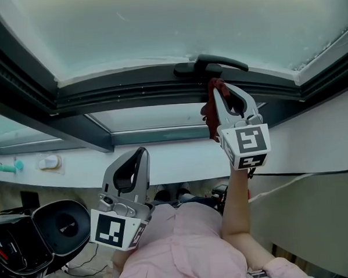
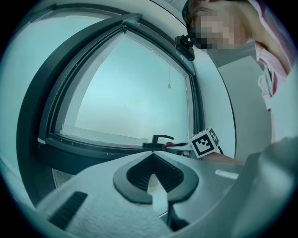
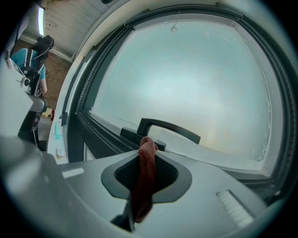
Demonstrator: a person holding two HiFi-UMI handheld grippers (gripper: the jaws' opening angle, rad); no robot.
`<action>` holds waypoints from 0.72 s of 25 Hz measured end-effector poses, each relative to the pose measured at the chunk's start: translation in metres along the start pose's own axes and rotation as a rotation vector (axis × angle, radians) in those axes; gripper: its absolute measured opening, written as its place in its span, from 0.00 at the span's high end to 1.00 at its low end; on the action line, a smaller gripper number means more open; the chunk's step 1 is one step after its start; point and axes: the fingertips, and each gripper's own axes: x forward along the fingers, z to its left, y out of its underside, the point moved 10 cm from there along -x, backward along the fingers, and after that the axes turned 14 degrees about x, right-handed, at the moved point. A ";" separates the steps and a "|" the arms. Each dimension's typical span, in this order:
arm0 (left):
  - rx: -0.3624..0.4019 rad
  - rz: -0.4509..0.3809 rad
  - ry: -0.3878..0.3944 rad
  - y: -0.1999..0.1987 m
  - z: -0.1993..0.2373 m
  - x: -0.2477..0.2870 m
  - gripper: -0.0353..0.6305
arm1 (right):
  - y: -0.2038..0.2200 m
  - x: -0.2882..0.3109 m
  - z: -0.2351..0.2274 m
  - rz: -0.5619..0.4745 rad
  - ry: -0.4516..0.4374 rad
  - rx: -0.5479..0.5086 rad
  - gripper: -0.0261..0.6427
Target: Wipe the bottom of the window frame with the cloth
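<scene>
Frosted window glass (image 1: 156, 26) backs every view. Nearest, the left gripper (image 1: 141, 160) hangs low; only its own view shows its 2 jaws together, empty. Higher, the right gripper (image 1: 218, 91) is clamped on the dark red cloth (image 3: 145, 172). The head view places the cloth at the bottom frame (image 1: 131, 94), just below the black handle (image 1: 216, 63).

Bottom frame rail (image 1: 125, 93): dark channel under the glass; open to a gripper along the stretch left of the window handle (image 1: 216, 63); handle: black lever standing proud of the rail, lying along it, just ahead of the right gripper (image 1: 217, 88) and the red cloth (image 1: 208, 110) pinched in its jaws; rail beyond the handle: open up to the frame corner (image 1: 301, 76); left gripper (image 1: 142, 153): jaws together, low, well apart from the rail.
</scene>
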 end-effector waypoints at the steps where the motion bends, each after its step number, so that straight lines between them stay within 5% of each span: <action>1: 0.000 0.001 0.000 -0.001 -0.003 0.002 0.95 | 0.000 -0.001 -0.003 0.001 -0.001 0.001 0.89; 18: 0.011 0.011 -0.009 -0.008 -0.043 0.018 0.95 | 0.006 -0.020 -0.046 -0.009 -0.002 0.016 0.89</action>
